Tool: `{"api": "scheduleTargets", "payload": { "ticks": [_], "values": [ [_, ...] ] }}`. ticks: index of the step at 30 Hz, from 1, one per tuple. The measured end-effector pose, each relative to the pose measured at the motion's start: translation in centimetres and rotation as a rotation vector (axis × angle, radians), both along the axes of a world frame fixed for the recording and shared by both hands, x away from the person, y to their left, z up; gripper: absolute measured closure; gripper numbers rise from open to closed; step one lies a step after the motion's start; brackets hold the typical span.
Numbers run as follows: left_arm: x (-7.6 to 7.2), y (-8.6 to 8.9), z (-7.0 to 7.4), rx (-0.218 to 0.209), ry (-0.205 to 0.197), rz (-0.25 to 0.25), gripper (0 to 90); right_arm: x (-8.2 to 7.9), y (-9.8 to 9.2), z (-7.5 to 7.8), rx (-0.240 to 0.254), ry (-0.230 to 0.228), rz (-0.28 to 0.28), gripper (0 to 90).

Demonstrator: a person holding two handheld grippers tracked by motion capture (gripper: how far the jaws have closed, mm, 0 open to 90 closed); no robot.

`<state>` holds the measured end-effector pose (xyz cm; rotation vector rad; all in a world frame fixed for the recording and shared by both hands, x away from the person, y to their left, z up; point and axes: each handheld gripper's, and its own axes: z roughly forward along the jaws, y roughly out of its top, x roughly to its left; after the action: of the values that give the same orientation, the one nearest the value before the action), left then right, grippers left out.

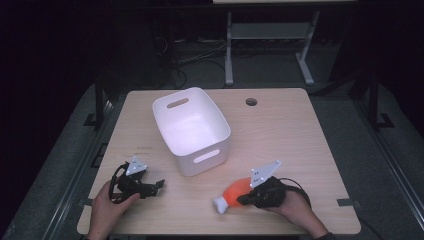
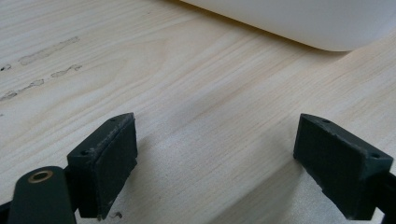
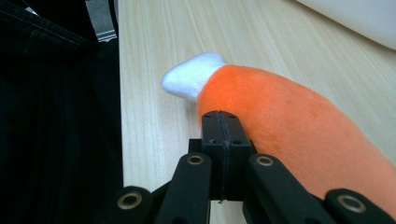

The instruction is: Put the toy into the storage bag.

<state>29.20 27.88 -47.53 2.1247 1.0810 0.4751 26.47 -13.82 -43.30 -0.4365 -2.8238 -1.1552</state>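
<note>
An orange plush toy (image 1: 233, 191) with a white end (image 1: 220, 204) lies on the wooden table (image 1: 285, 135) near its front edge; in the right gripper view the orange plush toy (image 3: 289, 126) lies just right of the jaws. My right gripper (image 1: 241, 200) (image 3: 223, 119) is shut, its jaws pressed flat together alongside the toy with nothing showing between them. My left gripper (image 1: 159, 185) (image 2: 215, 135) rests low over the table at front left, wide open, bare wood between its pads (image 2: 109, 158).
A white plastic bin (image 1: 200, 161) with handle slots stands in the middle of the table, its wall (image 2: 289, 18) just beyond the left jaws. A cable hole (image 1: 251, 102) sits at the back. Dark floor and a desk frame (image 1: 229, 50) lie behind.
</note>
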Motion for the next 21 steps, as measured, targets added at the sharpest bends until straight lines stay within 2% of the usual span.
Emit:
{"api": "scheduleTargets", "payload": {
  "ticks": [10, 21],
  "values": [
    [0.0, 0.0, 0.0, -0.001, 0.000, 0.000, 12.9, 0.9, 1.0, 0.2, -0.015, -0.017, 0.003, 89.8],
    [0.0, 0.0, 0.0, 0.000, 0.000, 0.000, 12.9, 2.1, 1.9, 0.5, -0.030, -0.032, -0.035, 89.8]
  ]
}}
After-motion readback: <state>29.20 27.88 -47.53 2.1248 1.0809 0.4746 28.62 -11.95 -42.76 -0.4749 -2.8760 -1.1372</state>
